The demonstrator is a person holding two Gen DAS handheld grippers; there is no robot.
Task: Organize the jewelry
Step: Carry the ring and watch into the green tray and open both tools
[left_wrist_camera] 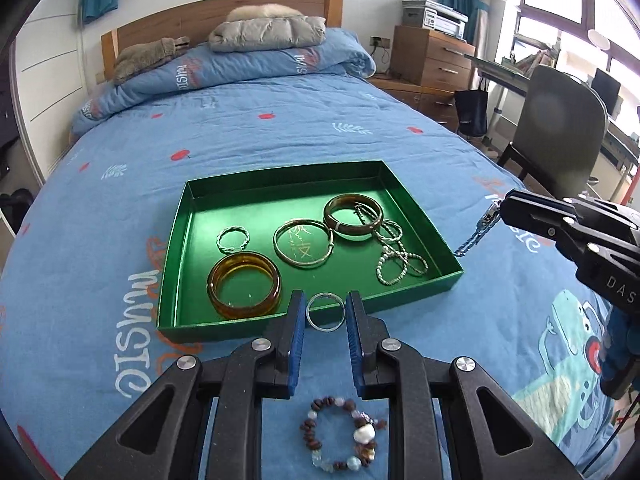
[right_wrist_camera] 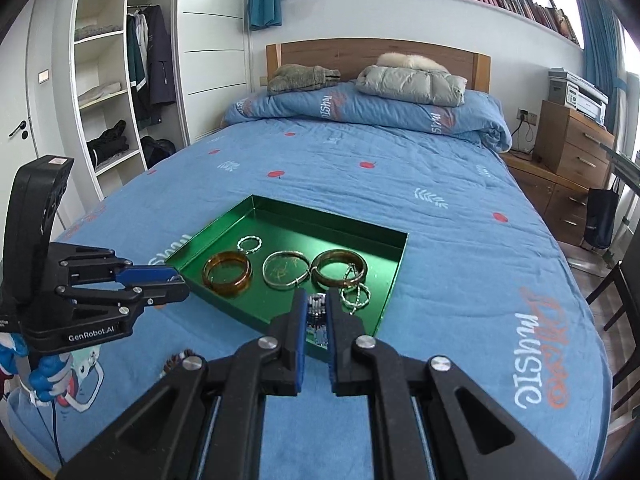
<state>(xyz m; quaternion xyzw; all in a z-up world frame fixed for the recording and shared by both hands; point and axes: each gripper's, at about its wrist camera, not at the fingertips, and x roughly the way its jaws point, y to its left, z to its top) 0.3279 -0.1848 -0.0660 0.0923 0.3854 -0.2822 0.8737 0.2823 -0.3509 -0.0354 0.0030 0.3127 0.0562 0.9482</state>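
Bed [left_wrist_camera: 280, 128] w/ blue quilt is carrying everything. Green tray [left_wrist_camera: 416, 216] is sitting near the bed's near edge, roughly mid-width.

My left jaws [left_wrist_camera: 325, 312] are standing narrow, pinching a thin silver ring [left_wrist_camera: 325, 313] between the blue pads [left_wrist_camera: 297, 320], and hanging over the tray's near rim. My right jaws [right_wrist_camera: 317, 312] are all but closed on a silver link bracelet [right_wrist_camera: 318, 316]; in the left view its chain [left_wrist_camera: 476, 236] is dangling from the tips just outside the tray's right wall, not touching the quilt as far as I can tell.

Inside the tray:
- amber bangle [left_wrist_camera: 243, 285] is lying flat in the near left corner
- small twisted silver ring [left_wrist_camera: 233, 238] is lying just behind it, apart
- thin gold bangle [left_wrist_camera: 303, 248] is lying mid-tray, over some gold script on the tray floor
- brown bangle [left_wrist_camera: 353, 215] is lying toward the far right, touching the gold one
- twisted silver hoops [left_wrist_camera: 396, 256] are piling up by the right wall, overlapping each other and leaning onto the brown bangle

Beaded bracelet [left_wrist_camera: 344, 434], brown chips plus pale stones, is lying on the quilt outside the tray, nearer the bed edge, below my left jaws.

A person's blue-gloved hand [right_wrist_camera: 46, 376] is gripping the left tool's handle.
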